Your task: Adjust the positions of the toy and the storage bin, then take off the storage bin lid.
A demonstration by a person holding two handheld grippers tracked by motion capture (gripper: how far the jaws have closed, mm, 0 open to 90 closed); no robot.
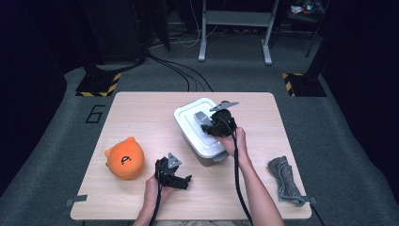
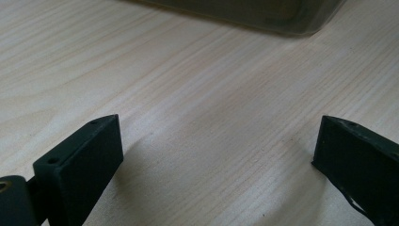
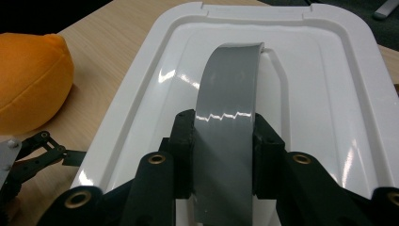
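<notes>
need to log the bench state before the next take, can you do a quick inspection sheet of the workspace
surface: light wooden table, no spills seen
job's things: white-lidded storage box right of centre; its grey handle arches over the lid
clutter: orange plush toy at the left; grey cloth bunched near the right edge
grippers: right gripper shut on the grey handle, pads on either side of it; left gripper open, jaws wide apart over bare wood, holding nothing
cables: one black cable trails from each gripper along the forearm; more cables lie on the floor beyond the table
surroundings: grey carpet, a grey frame's legs at the back, yellow-black striped bases at both sides
</notes>
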